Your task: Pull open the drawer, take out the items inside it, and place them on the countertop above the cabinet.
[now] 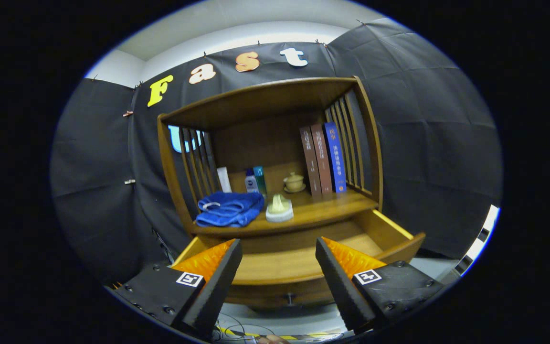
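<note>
The wooden cabinet's drawer stands pulled out just ahead of my fingers, and the part of its floor I can see is bare wood. On the countertop above it lie a folded blue towel and, to its right, a small pale item on a white dish. My gripper hovers over the drawer's front edge, open, with nothing between its fingers.
Further back on the counter stand a white tube, two small bottles, a lidded cup and three upright books. Slatted sides and a top shelf enclose the space. Cables lie on the floor below.
</note>
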